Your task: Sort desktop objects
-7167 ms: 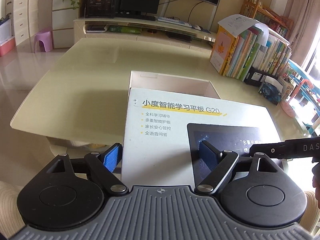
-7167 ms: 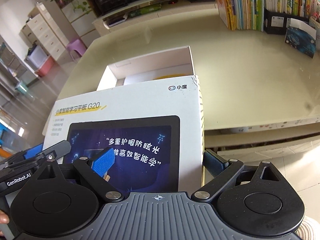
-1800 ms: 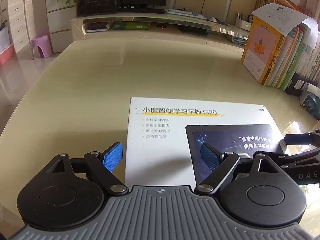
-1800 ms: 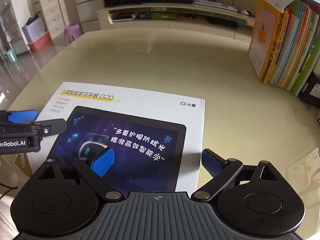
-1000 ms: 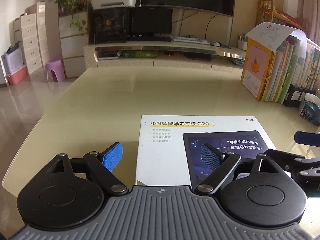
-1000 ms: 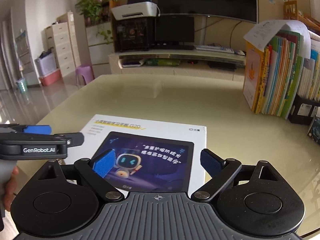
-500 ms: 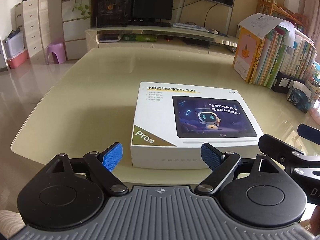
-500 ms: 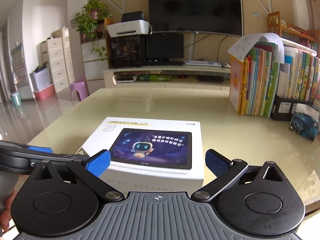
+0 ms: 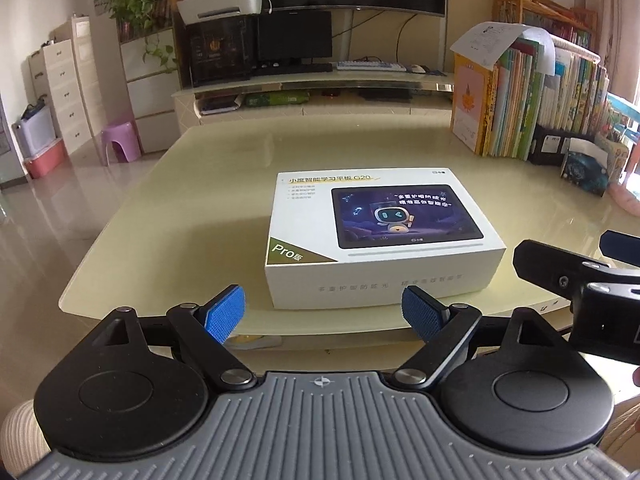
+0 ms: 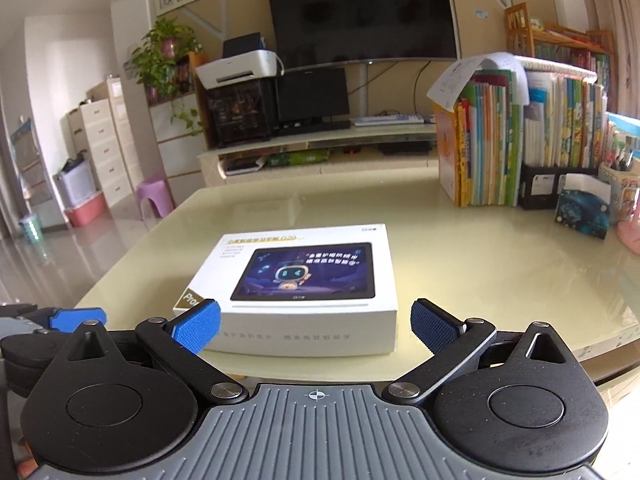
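A closed white tablet box [image 9: 376, 236] with a dark screen picture on its lid lies flat near the front edge of the beige glass table [image 9: 208, 216]. It also shows in the right wrist view [image 10: 300, 288]. My left gripper [image 9: 324, 314] is open and empty, held off the table's front edge, short of the box. My right gripper [image 10: 316, 326] is open and empty, also in front of the box. The right gripper shows at the right edge of the left wrist view [image 9: 576, 276].
A row of upright books [image 9: 532, 108] stands at the table's far right, with a black holder [image 9: 552, 148] and a small dark box [image 9: 584, 172] beside it. Behind the table are a low TV bench [image 9: 320, 92], printer [image 9: 220, 2] and purple stool [image 9: 120, 144].
The lid was set on the open box and both grippers let go. Both have since drawn back toward me off the table edge, so the whole closed box is now in view.
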